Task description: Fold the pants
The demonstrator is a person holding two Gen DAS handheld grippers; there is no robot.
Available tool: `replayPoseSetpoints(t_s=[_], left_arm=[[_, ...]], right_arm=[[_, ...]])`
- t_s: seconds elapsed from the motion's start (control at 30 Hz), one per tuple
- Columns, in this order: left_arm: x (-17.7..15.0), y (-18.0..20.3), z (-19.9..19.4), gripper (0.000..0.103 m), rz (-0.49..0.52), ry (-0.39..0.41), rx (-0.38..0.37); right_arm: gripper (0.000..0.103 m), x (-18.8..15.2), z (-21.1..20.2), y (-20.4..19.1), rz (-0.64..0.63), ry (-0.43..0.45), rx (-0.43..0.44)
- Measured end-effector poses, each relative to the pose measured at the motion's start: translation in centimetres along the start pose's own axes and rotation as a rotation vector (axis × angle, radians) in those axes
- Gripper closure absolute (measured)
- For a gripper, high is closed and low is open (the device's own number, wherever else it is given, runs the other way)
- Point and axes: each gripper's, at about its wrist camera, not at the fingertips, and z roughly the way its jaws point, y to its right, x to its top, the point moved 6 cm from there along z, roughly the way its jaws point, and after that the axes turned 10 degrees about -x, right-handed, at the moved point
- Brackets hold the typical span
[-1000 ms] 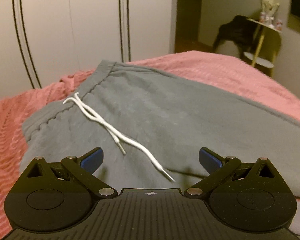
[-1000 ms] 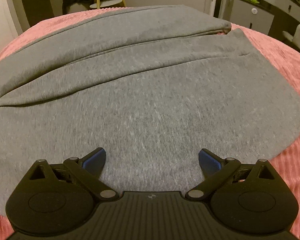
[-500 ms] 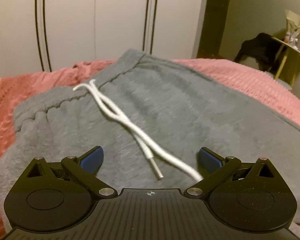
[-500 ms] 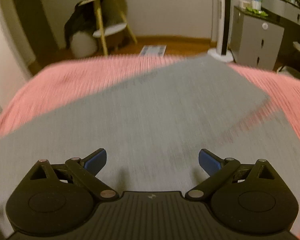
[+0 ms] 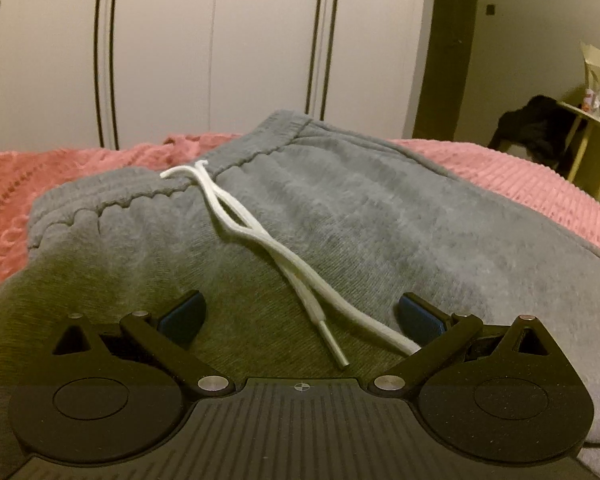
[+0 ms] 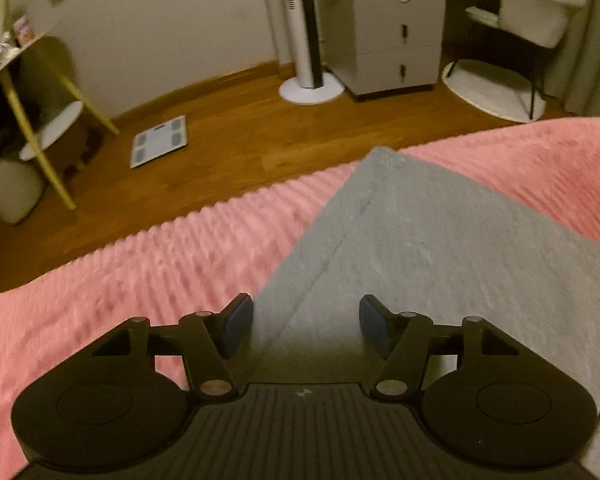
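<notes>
In the right wrist view, low in the frame, the right gripper (image 6: 306, 326) is seen with its blue fingers (image 6: 236, 330) closing over the hem end of the grey pants (image 6: 420, 248). The cloth's left edge lies between the fingers, but the pads are not yet pressed on it, so nothing is gripped. Beyond, the leg end narrows to a corner at the centre of the frame, laid on the pink bedspread (image 6: 160, 264), with the wooden floor (image 6: 240, 136) at the top.

In the left wrist view, the left gripper (image 5: 300, 318) is held spread wide, released, low over the waist end. The white drawstring (image 5: 260, 240) runs up from between the fingers to the waistband (image 5: 172, 192) at upper centre; the wardrobe doors (image 5: 220, 48) fill the top.

The step in hand is judged to be the taking hold of both ends before a fold. Next, the hem edge should be pinched; whether both layers are caught cannot quite be told, the cloth there being shadowed. The waist would then need grasping clear of the drawstring.
</notes>
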Motion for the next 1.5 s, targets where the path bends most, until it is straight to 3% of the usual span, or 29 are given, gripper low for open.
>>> replayPoseSetpoints(t_s=[0.07, 0.13, 0.23, 0.27, 0.3, 0.37, 0.47, 0.6, 0.67, 0.73, 0.83, 0.9, 0.97, 1.0, 1.13, 1.23, 1.3, 1.4, 1.5], left_arm=[[0.0, -0.2, 0.2, 0.0, -0.007, 0.006, 0.001], [0.0, -0.2, 0.5, 0.0, -0.009, 0.004, 0.005], [0.0, -0.3, 0.4, 0.0, -0.016, 0.002, 0.001], [0.1, -0.3, 0.5, 0.0, -0.019, 0.0, 0.0], [0.1, -0.4, 0.5, 0.0, -0.022, -0.001, -0.002], [0.2, -0.5, 0.5, 0.0, -0.032, -0.003, -0.009], [0.4, -0.8, 0.3, 0.0, -0.055, -0.002, -0.028], [0.7, -1.2, -0.1, 0.0, -0.08, 0.002, -0.057], [1.0, -1.3, -0.6, 0.0, -0.096, 0.016, -0.078], [1.4, -1.4, -1.6, 0.0, -0.133, 0.025, -0.142], [2.3, -1.1, -3.2, 0.0, -0.221, 0.031, -0.329], [2.8, -0.8, -3.4, 0.0, -0.287, -0.013, -0.479], [2.9, -0.5, -2.7, 0.0, -0.361, -0.105, -0.58], [2.9, -0.6, -2.2, 0.0, -0.417, -0.147, -0.612], [4.2, -1.1, 0.0, 0.0, -0.553, -0.209, -0.637], [6.0, -0.7, 2.2, 0.002, -0.526, -0.22, -0.626], [6.9, -0.1, 4.1, 0.009, -0.53, -0.244, -0.619], [7.1, 1.0, 7.0, 0.023, -0.559, -0.34, -0.618], [7.6, 2.3, 9.2, 0.035, -0.549, -0.366, -0.607]], right_arm=[[0.037, 0.2, 0.9, -0.8, -0.019, -0.022, -0.029], [0.041, 0.2, 1.2, -1.3, -0.041, -0.018, -0.062], [0.075, -0.5, 0.7, -1.4, -0.087, 0.03, -0.095], [0.093, -0.3, 0.7, -1.5, -0.09, 0.041, -0.094], [0.097, -0.5, 0.5, -1.3, -0.09, 0.046, -0.087], [0.097, -0.7, -1.3, -0.3, -0.068, 0.086, -0.065], [0.098, -1.9, -6.5, 2.5, -0.069, 0.217, 0.017], [0.098, -6.5, -14.4, 11.1, -0.02, 0.354, 0.149], [0.098, -10.2, -16.7, 17.1, 0.032, 0.381, 0.16], [0.098, -14.5, -16.8, 22.8, 0.08, 0.359, 0.15], [0.098, -20.4, -12.8, 28.7, 0.159, 0.198, 0.149], [0.102, -22.7, -9.9, 31.4, 0.221, 0.11, 0.133], [0.1, -22.3, -9.6, 32.3, 0.238, 0.134, 0.193], [0.094, -21.8, -9.7, 32.5, 0.239, 0.128, 0.199], [0.087, -21.0, -8.8, 32.3, 0.215, 0.16, 0.253], [0.086, -20.9, -8.2, 32.4, 0.25, 0.161, 0.303], [0.085, -20.7, -8.1, 32.5, 0.283, 0.148, 0.338], [0.083, -20.3, -7.9, 33.0, 0.328, 0.128, 0.391], [0.08, -20.3, -7.6, 33.6, 0.383, 0.107, 0.435]])
